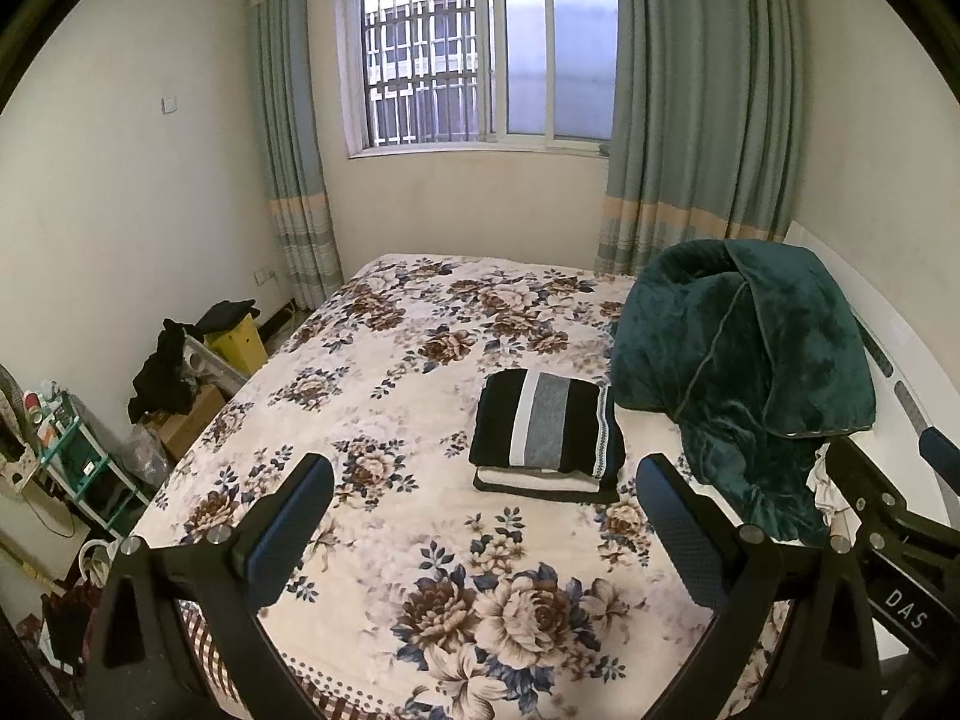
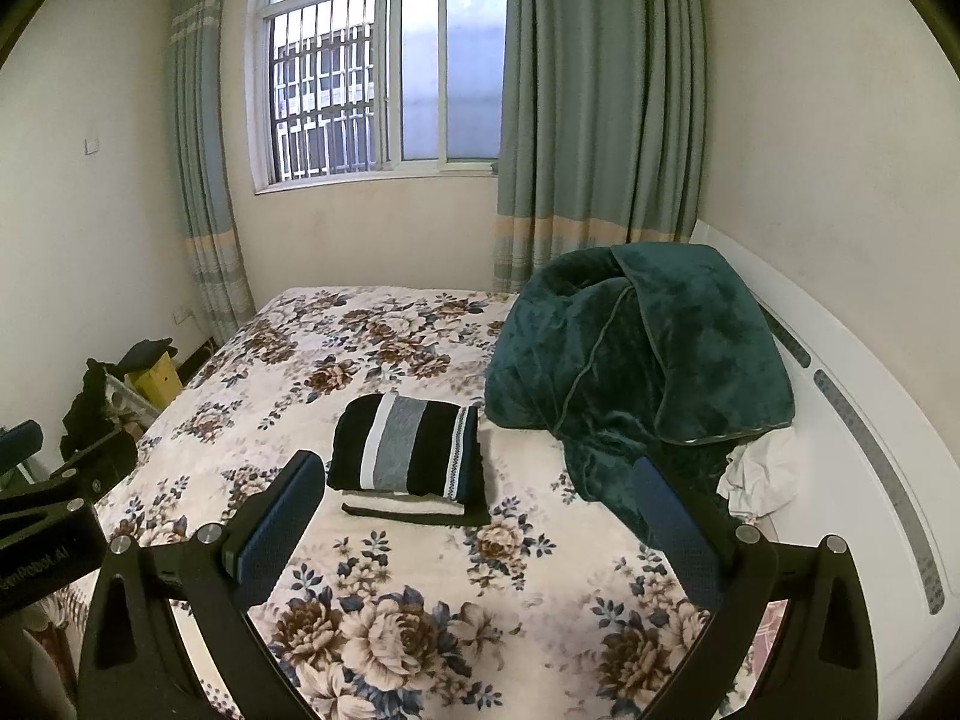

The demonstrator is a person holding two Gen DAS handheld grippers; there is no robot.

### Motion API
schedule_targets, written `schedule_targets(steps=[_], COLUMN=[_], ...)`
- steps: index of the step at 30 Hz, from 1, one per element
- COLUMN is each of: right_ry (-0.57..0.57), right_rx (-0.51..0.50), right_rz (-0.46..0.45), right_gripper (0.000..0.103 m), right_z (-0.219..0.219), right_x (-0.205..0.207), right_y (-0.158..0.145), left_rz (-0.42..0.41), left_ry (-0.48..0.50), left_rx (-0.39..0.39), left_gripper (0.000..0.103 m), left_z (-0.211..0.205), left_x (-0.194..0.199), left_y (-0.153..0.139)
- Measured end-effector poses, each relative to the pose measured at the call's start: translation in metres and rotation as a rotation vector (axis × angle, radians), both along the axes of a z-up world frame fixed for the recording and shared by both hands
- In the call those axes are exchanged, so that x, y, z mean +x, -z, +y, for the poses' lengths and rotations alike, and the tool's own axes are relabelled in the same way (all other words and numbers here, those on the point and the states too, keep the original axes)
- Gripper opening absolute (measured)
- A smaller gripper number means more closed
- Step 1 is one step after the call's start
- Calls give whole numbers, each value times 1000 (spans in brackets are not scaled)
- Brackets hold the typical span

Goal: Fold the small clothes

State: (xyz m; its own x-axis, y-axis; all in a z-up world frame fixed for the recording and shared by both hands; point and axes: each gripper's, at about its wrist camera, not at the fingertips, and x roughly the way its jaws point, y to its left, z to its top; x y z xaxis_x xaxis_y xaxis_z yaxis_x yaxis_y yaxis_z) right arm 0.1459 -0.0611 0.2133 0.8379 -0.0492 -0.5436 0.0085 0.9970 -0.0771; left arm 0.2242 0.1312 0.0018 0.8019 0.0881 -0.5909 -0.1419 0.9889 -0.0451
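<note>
Both tools hung above the near end of the floral bed point(image 1: 372, 372), and nothing was in either of them. The left gripper point(image 1: 486, 516) had its fingers spread wide with only bedspread showing between them. The right gripper point(image 2: 474, 516) stood the same way, parted and empty.

Out in the middle of the bed sat the striped folded garment point(image 1: 546, 426), black with white and grey bands, squared off neatly on top of a cream folded piece point(image 1: 537, 481) edged in black. By the look of it, those two were already done.

Just to the right of the stack slumped a dark green plush blanket point(image 1: 744, 372), heaped against the white headboard point(image 2: 840, 396). Tucked under its near right edge was a crumpled white cloth point(image 2: 759, 468), the likeliest piece left to fold, though how big it was could not be told.

That white cloth looked thin, soft and light, so it should have lifted with almost no effort and drooped from wherever it was pinched. A loose edge or corner clear of the blanket was the place to take it, since the heavy plush could drag along otherwise.

As for containers, a cardboard box point(image 1: 192, 420) and a yellow bin point(image 1: 237, 345) stood on the floor at the far left, draped with dark clothing point(image 1: 159, 372); their contents could not be made out.
</note>
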Motion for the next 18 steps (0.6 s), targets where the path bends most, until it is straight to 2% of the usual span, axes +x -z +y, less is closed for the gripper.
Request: schedule_targets(steps=[18], right_ry=[-9], right_rx=[-1], right_rz=[0], right_gripper=[103], right_z=[2], right_x=[0], right_y=[2], left_rz=[-7], left_ry=[-11], left_rx=[8], left_gripper=[103], left_z=[-2], left_x=[-6], left_y=[0])
